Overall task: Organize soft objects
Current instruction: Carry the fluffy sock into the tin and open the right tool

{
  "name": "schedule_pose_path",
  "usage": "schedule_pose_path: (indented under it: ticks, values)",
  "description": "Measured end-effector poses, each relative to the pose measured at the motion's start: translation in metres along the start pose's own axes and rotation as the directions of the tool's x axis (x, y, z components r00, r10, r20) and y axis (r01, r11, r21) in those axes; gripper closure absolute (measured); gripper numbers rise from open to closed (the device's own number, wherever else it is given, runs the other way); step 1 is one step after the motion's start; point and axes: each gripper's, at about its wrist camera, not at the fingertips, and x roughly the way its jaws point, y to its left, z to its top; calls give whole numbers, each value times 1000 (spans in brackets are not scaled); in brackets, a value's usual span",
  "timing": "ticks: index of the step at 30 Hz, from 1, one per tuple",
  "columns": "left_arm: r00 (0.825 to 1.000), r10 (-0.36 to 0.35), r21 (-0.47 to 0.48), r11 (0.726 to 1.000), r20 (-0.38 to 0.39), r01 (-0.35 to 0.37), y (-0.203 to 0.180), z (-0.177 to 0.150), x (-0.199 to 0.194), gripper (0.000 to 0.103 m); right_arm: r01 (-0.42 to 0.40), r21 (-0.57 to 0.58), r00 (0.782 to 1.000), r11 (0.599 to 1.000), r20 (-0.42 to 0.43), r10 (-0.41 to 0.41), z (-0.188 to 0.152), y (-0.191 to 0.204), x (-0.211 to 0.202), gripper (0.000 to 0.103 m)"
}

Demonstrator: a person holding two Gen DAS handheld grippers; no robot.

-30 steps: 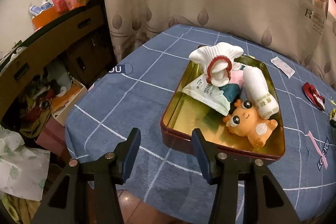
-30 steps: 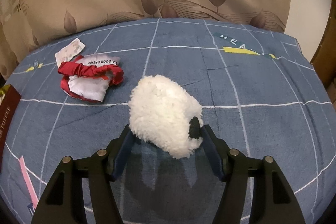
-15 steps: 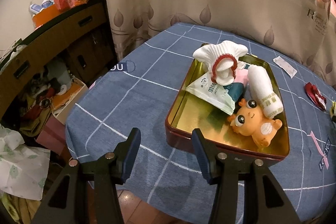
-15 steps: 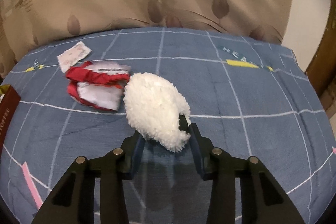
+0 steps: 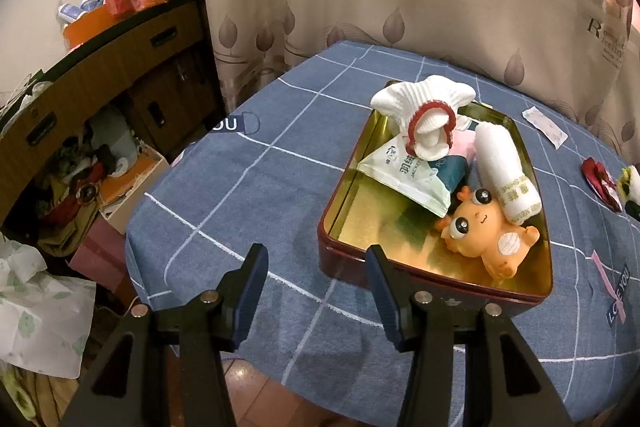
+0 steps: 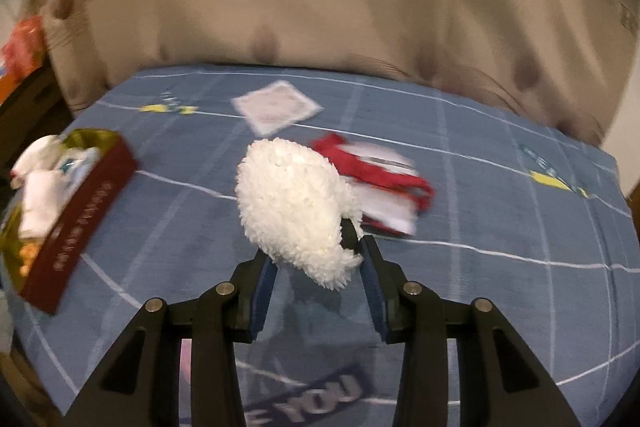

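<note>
A white, shaggy fleece piece (image 6: 294, 205), rounded and tapering to a tufted end, is pinched between the fingers of the right gripper (image 6: 316, 269) and is held clear above the blue checked cloth of the bench (image 6: 500, 211). A dark part is seen at its lower right side, against the right finger.

A gold-lined tin (image 5: 436, 291) with dark red walls is set on the bench. In it are seen an orange big-eyed toy (image 5: 480, 231) at the near right, a rolled white towel (image 5: 506, 173) with a printed band beside it, a white and green packet (image 5: 404, 173) and a white knitted sock bundle with a red trim (image 5: 426, 119) at the far end, partly over the rim.

The fingers of the left gripper (image 5: 316, 291) are spread with nothing between them, above the near edge of the bench just beside the tin.

Only in the left wrist view are a wooden cabinet (image 5: 100, 75) and cluttered boxes shown to the left. In the right wrist view, which is blurred, a red and white cloth (image 6: 384, 187) is shown behind the fleece piece, with a flat white sachet (image 6: 276, 105) farther back and the tin's lettered wall at the left.
</note>
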Motion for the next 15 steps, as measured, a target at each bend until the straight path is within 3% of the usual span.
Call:
schedule_pose_path:
  ticks: [15]
  values:
    - [1000,22,-35,999,13,-22,10,3,-2,51,-222,-149,974,964,6,225,27,130,-14,65]
